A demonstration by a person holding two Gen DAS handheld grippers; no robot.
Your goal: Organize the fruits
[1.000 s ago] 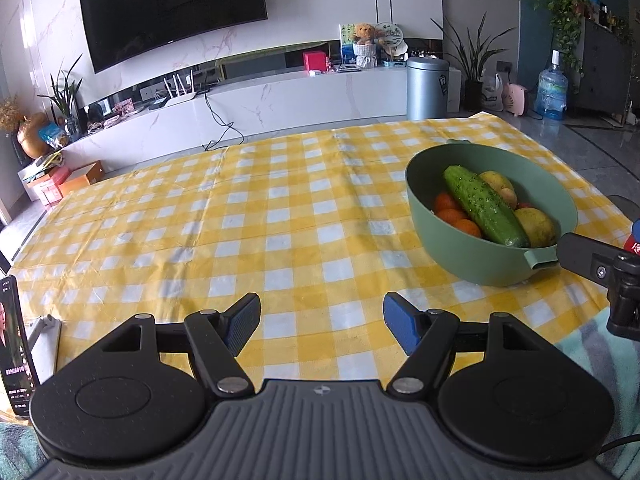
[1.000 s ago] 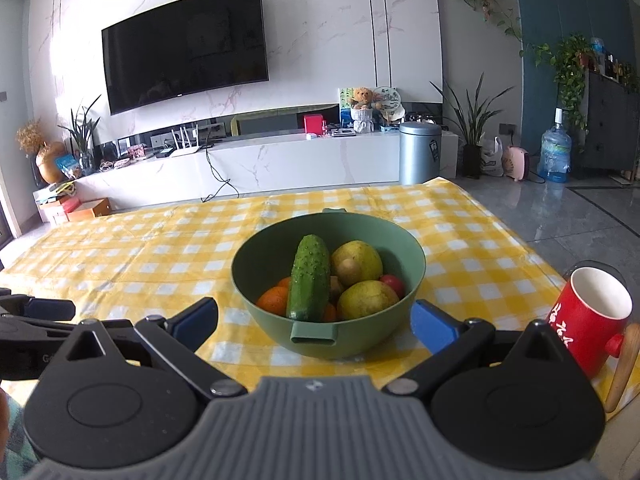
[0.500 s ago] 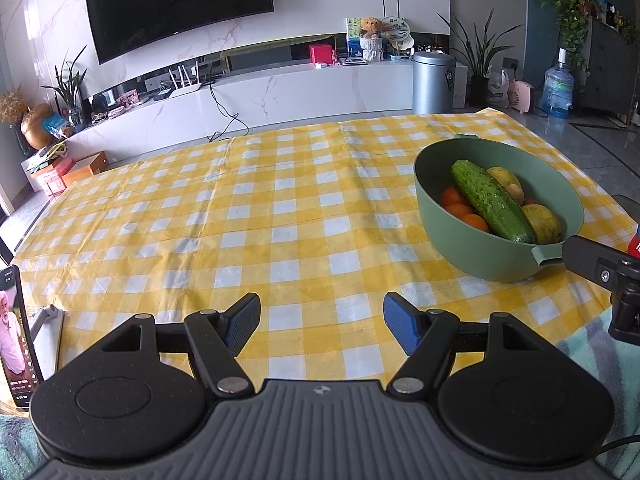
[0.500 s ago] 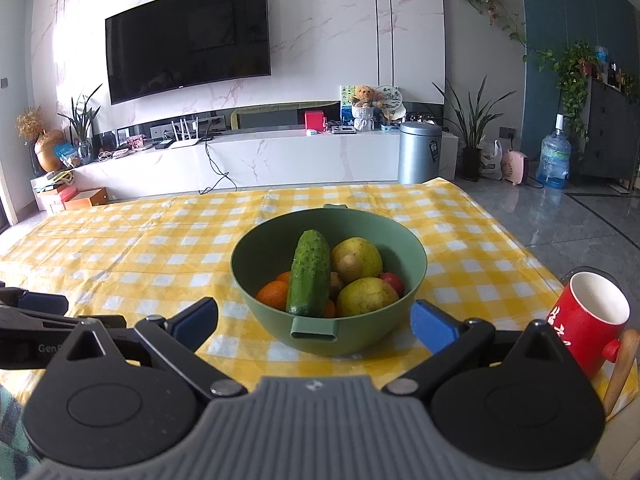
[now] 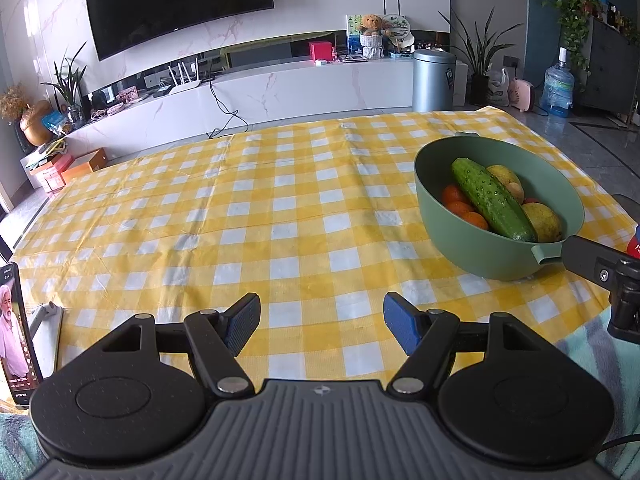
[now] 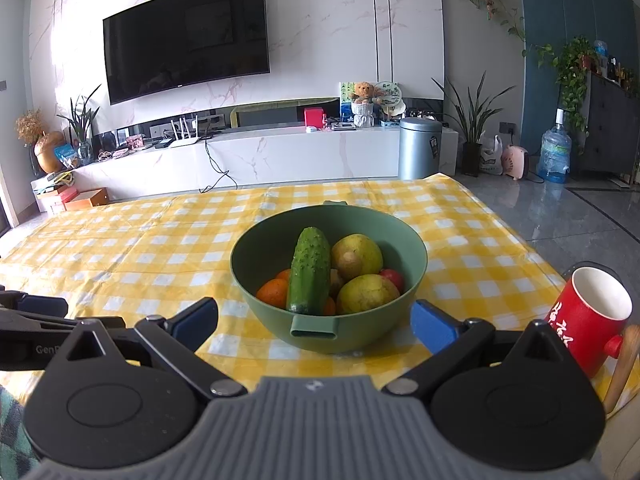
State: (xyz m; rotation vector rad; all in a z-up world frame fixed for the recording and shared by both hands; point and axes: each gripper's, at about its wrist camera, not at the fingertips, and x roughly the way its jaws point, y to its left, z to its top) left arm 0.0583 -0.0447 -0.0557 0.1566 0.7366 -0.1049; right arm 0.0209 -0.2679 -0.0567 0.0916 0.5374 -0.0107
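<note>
A green bowl (image 6: 416, 256) stands on the yellow checked tablecloth (image 6: 140, 256). It holds a cucumber (image 6: 309, 276), two yellow-green fruits (image 6: 366, 294), oranges (image 6: 272, 292) and a small red fruit (image 6: 393, 278). My right gripper (image 6: 314, 326) is open and empty, just in front of the bowl's near handle. My left gripper (image 5: 321, 322) is open and empty over bare cloth, left of the bowl (image 5: 480, 256). The cucumber (image 5: 492, 200) shows there too. The right gripper's finger (image 5: 592, 260) reaches in at the right edge of the left wrist view.
A red mug (image 6: 588, 320) stands at the table's right edge, next to a wooden chair part (image 6: 620, 364). A phone on a stand (image 5: 16, 336) is at the near left edge. Behind the table are a TV console (image 5: 280, 88) and a bin (image 5: 434, 80).
Both views have shifted slightly: the bowl sits a little higher and farther in each. Both grippers stay open and empty.
</note>
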